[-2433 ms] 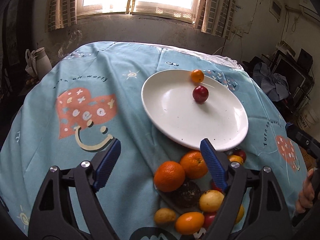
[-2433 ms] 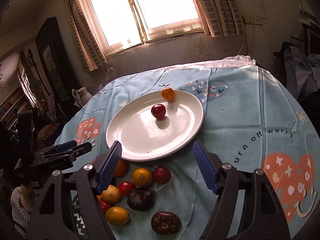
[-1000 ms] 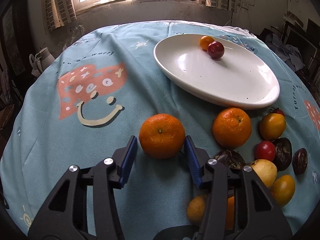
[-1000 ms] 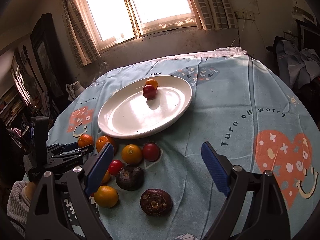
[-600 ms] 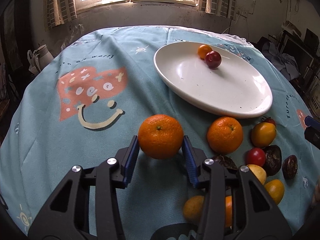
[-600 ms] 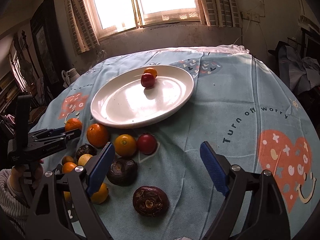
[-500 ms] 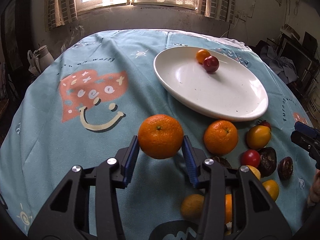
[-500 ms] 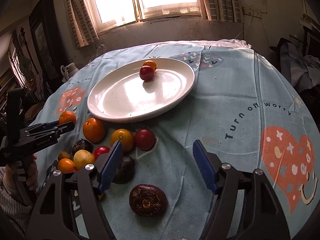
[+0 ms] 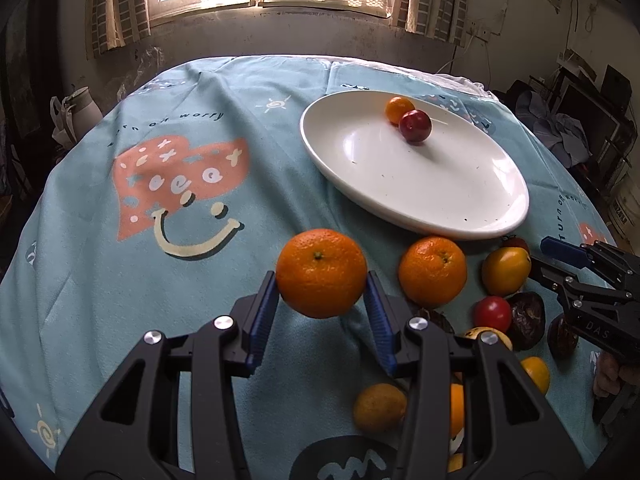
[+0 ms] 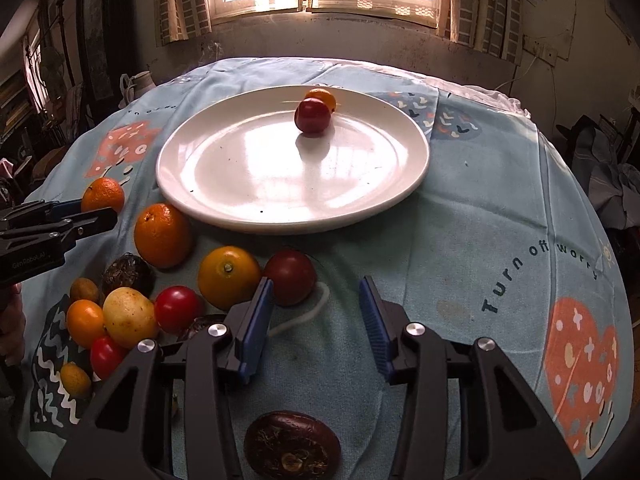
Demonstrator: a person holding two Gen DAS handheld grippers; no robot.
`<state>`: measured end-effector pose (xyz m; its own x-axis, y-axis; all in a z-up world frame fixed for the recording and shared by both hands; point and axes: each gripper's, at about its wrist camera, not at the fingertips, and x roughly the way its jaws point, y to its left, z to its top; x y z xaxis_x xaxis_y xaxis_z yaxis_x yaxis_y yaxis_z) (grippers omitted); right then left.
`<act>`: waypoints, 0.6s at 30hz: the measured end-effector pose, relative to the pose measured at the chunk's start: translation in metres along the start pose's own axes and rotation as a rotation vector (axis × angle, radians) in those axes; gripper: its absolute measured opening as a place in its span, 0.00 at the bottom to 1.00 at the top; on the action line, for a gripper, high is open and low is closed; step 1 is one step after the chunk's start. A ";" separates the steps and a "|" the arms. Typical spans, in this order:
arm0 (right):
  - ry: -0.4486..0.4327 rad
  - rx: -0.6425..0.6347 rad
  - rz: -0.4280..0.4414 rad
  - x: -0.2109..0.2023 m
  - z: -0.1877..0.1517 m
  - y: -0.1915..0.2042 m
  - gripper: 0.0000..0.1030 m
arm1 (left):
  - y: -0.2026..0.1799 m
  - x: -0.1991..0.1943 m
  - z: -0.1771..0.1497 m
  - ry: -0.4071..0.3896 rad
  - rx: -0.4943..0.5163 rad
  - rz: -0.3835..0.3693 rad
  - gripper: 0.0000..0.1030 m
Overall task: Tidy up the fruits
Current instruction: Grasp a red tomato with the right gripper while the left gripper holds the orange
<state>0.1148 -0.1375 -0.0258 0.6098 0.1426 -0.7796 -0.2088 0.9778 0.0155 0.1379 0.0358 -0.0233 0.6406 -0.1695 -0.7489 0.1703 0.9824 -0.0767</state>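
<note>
My left gripper point(image 9: 322, 300) is shut on a large orange point(image 9: 321, 273) and holds it above the cloth, short of the white plate point(image 9: 460, 200). It also shows in the right wrist view point(image 10: 103, 195). The plate point(image 10: 360, 184) holds a red plum point(image 10: 313, 117) and a small orange fruit point(image 10: 321, 97). My right gripper point(image 10: 316, 320) is open and empty, low over the cloth, just right of a dark red plum point(image 10: 290, 277). A second orange point(image 10: 162, 235), a yellow-orange fruit point(image 10: 229, 277) and several small fruits lie loose to its left.
A dark brown fruit point(image 10: 292, 444) lies under my right gripper. The round table has a blue printed cloth point(image 9: 180, 168) that falls away at the edges. A white jug point(image 9: 82, 110) stands off the far left.
My left gripper closed on the large orange and lifted it off the cloth. My right gripper dropped lower, narrowed its opening, and moved close to the dark red plum.
</note>
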 end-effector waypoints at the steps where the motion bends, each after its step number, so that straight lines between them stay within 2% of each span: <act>1: 0.009 -0.005 0.011 0.004 0.001 0.002 0.44 | 0.000 0.001 0.000 0.005 0.001 0.001 0.43; 3: 0.028 -0.001 0.047 0.010 0.001 0.005 0.44 | 0.000 0.003 0.000 0.011 0.001 0.002 0.43; 8: 0.035 -0.003 0.060 0.019 0.007 0.010 0.44 | -0.001 0.006 -0.001 0.022 0.007 0.003 0.43; 12: 0.039 -0.022 0.076 0.022 0.010 0.016 0.34 | -0.002 0.011 -0.003 0.037 0.010 0.008 0.43; 18: 0.046 -0.021 0.091 0.028 0.015 0.017 0.34 | -0.002 0.012 -0.004 0.041 0.013 0.011 0.43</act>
<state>0.1395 -0.1147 -0.0383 0.5521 0.2235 -0.8033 -0.2785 0.9575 0.0750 0.1425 0.0317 -0.0348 0.6109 -0.1556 -0.7763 0.1734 0.9830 -0.0606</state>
